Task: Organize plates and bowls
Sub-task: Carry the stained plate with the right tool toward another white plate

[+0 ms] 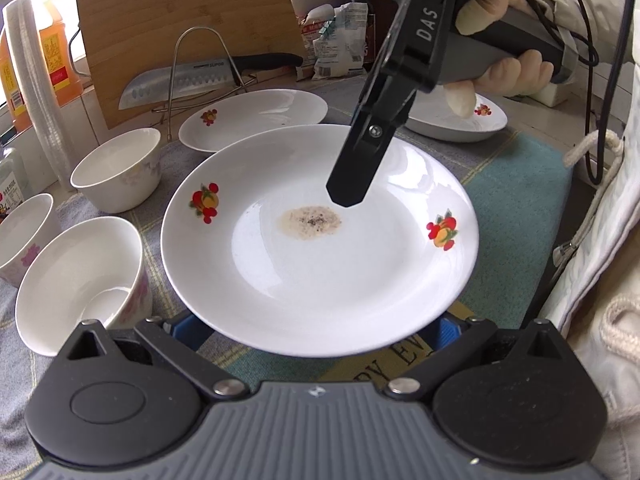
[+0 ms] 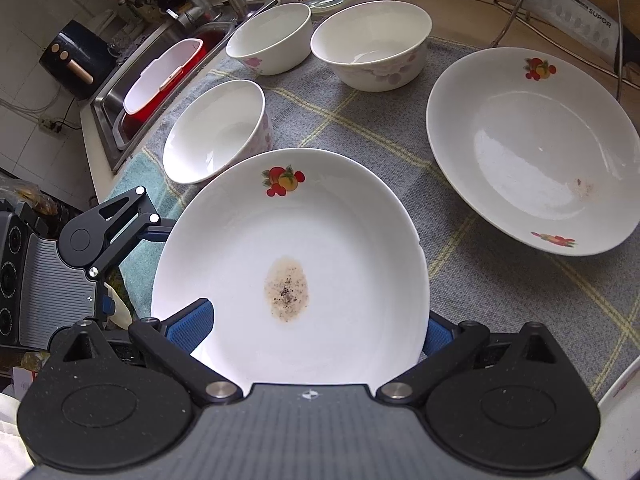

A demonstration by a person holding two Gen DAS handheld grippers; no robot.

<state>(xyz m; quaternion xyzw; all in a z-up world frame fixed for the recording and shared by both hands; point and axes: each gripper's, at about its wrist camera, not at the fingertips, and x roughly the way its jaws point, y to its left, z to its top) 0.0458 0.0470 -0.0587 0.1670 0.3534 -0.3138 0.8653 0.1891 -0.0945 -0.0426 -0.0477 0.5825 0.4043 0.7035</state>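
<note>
A white fruit-print plate (image 1: 320,272) with a brown stain in its middle is held above the cloth; it also shows in the right wrist view (image 2: 288,248). My right gripper (image 2: 316,332) grips the plate's rim, one blue finger (image 2: 192,330) over it and one under; it also shows in the left wrist view (image 1: 348,194). My left gripper (image 1: 316,334) sits wide open under the plate's near edge. A second plate (image 2: 532,152) lies to the right. Three white bowls (image 2: 216,132) (image 2: 270,38) (image 2: 370,44) stand behind.
A third plate (image 1: 456,120) lies behind the right gripper. A cleaver (image 1: 180,80) on a wire rack, a cutting board (image 1: 188,12), an oil bottle (image 1: 52,48) and stacked cups (image 1: 40,92) line the back. A sink (image 2: 160,76) lies left of the cloth (image 2: 480,280).
</note>
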